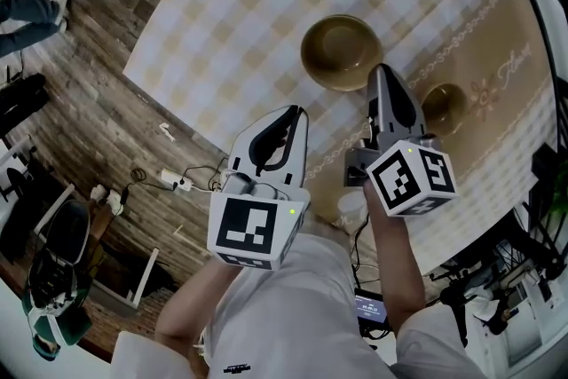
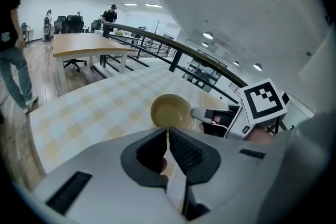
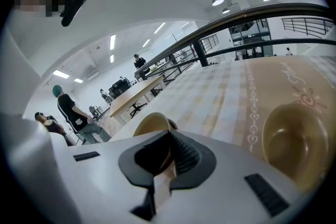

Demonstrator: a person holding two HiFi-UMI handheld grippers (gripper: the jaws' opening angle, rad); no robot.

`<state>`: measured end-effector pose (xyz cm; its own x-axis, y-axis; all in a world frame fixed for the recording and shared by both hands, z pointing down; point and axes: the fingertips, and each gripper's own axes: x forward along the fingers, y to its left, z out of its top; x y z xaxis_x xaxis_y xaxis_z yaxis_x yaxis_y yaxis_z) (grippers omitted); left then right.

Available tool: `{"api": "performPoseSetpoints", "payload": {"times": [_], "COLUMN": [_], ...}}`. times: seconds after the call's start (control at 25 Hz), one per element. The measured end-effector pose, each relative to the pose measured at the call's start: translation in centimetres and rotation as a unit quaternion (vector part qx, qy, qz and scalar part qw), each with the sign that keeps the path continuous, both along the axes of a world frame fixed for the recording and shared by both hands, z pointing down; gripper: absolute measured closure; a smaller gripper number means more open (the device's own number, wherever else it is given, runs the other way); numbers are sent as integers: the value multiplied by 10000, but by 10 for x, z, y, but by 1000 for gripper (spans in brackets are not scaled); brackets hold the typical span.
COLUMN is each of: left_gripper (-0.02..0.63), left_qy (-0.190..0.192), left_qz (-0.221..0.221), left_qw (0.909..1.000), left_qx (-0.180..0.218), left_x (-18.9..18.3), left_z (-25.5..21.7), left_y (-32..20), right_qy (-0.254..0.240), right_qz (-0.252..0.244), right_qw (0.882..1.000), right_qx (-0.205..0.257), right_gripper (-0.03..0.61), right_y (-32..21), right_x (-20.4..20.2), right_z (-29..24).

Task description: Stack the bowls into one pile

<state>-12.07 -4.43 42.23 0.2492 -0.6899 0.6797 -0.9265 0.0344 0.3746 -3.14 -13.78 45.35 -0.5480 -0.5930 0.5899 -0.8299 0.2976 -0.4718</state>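
Checked cloth in pale yellow and white covers the big table (image 1: 266, 4), which fills the upper half of the head view; its right part is plain beige with a printed ornament border. Beside the table lies a brown wooden plank floor (image 1: 80, 111) with white cables on it.

The left gripper (image 1: 295, 115), grey with a black-and-white marker cube, is held over the near edge of the table. In the left gripper view its jaws (image 2: 168, 131) stand almost together, with only a thin slit between them and nothing in it. The right gripper (image 1: 380, 70), of the same kind, is further in over the table, and its jaws (image 3: 169, 134) are pressed together and empty too.

The large olive-brown round bowl (image 1: 342, 52) stands upright on the checked part, just ahead of both grippers. The tip of the right gripper lies at its near right rim, but I cannot tell if it touches. The small olive-brown round bowl (image 1: 443, 107) stands apart on the beige part, just right of the right gripper. The two bowls are not stacked.
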Motion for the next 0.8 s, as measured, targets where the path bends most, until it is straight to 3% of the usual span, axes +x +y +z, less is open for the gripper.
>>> {"api": "performPoseSetpoints", "payload": {"times": [0.28, 0.8], "left_gripper": [581, 581], "left_qy": [52, -28], "left_qz": [-160, 109], "left_qw": [9997, 9999], "left_qx": [156, 84], "left_x": [-2, 10], "left_z": [-1, -12], "left_y": [-5, 3], "right_qy": [149, 160], "right_qz": [143, 186], "right_qw": [9998, 9994], "right_qx": [54, 227], "right_gripper": [540, 540], "right_y": [-1, 1], "right_x": [4, 18], "right_z": [3, -18]}}
